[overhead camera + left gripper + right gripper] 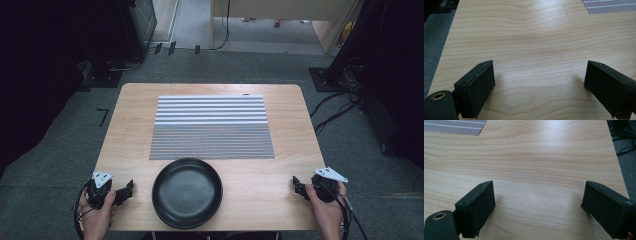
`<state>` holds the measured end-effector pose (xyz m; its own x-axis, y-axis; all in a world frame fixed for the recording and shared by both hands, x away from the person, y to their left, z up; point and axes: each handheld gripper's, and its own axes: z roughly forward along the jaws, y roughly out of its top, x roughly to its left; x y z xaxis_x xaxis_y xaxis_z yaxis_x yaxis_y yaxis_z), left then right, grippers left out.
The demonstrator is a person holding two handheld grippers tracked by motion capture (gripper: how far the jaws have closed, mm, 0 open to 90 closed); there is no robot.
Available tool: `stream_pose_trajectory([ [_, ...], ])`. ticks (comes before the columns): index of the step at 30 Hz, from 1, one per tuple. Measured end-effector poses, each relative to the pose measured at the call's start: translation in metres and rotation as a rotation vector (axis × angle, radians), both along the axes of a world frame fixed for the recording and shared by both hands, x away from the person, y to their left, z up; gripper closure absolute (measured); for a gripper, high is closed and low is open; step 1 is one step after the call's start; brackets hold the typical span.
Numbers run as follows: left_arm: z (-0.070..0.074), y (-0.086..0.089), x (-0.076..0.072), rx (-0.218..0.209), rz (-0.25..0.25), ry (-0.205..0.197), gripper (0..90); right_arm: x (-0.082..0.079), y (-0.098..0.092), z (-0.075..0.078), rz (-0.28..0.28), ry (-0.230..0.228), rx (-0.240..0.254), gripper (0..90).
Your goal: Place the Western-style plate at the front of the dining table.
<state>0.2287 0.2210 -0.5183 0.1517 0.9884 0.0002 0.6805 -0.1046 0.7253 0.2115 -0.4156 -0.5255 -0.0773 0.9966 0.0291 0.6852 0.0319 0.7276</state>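
left gripper [126, 190]: jaws wide, empty | right gripper [298, 186]: same | black plate [187, 192] between them on bench [280, 165] | your left is nearer

Blk grippers [129, 190], grey plates, cables
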Motion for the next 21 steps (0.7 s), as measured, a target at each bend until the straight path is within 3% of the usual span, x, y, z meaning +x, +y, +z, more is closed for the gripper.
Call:
stream_pose_trajectory([
  [6, 0.002, 0.001, 0.0, -0.001, 0.02, 0.021, 9.3, -0.001, 0.005, 0.002, -0.016, -0.013, 0.006, 13.8],
  [7, 0.005, 0.003, -0.001, -0.031, 0.028, 0.015, 9.3, -0.001, 0.008, 0.005, -0.017, -0.018, 0.004, 13.8],
  [10, 0.012, 0.002, -0.004, -0.063, 0.039, -0.015, 9.3, -0.001, 0.015, 0.01, -0.011, -0.037, 0.007, 13.9],
  [14, 0.019, -0.002, -0.007, -0.103, 0.022, -0.038, 9.3, -0.001, 0.026, 0.017, 0.004, -0.063, 0.033, 13.9],
  [21, 0.026, -0.016, -0.009, -0.144, -0.037, -0.037, 9.3, -0.004, 0.042, 0.029, 0.026, -0.102, 0.083, 14.1],
])
